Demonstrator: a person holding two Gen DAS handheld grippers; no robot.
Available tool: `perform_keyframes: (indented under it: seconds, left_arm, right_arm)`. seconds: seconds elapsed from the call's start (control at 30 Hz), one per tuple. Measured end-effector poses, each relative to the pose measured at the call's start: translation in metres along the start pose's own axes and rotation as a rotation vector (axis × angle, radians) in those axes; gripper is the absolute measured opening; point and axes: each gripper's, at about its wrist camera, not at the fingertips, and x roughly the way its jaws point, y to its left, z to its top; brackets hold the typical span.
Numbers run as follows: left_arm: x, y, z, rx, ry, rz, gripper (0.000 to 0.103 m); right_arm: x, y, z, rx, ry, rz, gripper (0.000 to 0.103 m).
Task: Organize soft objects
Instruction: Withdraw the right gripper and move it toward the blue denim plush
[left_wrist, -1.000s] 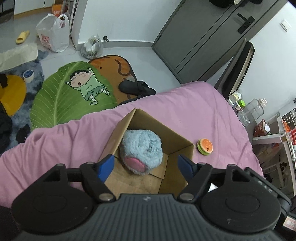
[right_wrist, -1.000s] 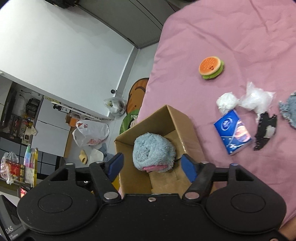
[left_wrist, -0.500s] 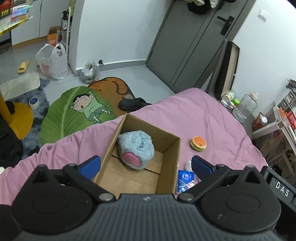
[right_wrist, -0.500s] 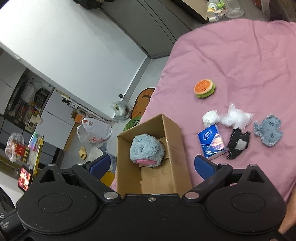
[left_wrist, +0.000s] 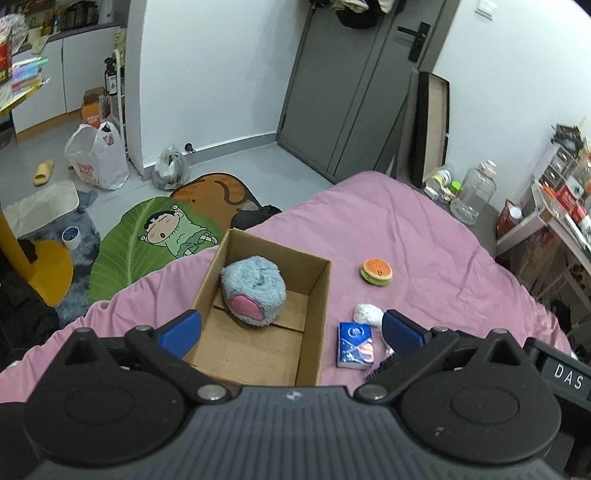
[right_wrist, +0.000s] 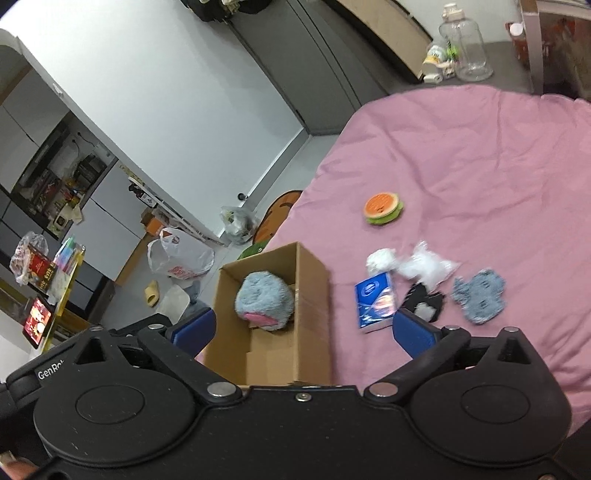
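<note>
You've got matt corrugated cardboard box (left_wrist: 314, 295) holding a fuzzy blue plush (left_wrist: 253, 286); beside the box, a glossy tissue pack (left_wrist: 355, 345) on wrinkled pink cloth bedspread (left_wrist: 424, 251).

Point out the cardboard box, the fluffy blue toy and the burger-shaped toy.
cardboard box (left_wrist: 314, 317), left wrist view, right wall.
fluffy blue toy (left_wrist: 255, 280), left wrist view, top of the fur.
burger-shaped toy (right_wrist: 382, 207), right wrist view, orange top.

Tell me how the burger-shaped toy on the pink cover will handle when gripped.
The burger toy looks squishy, so it should give under the pads. Round and flat, lying on its base, it probably won't roll. It looks light and may slide on the cover.
</note>
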Motion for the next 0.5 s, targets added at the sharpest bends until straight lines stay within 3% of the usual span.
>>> perform_keyframes:
  seconds: [0.5]
  left_arm:
    - [-0.015,-0.045,-0.027,0.052,0.008,0.018,0.103]
  right_arm:
    - [-0.038,-0.049,-0.003,-0.043,-0.006,-0.043,0.103]
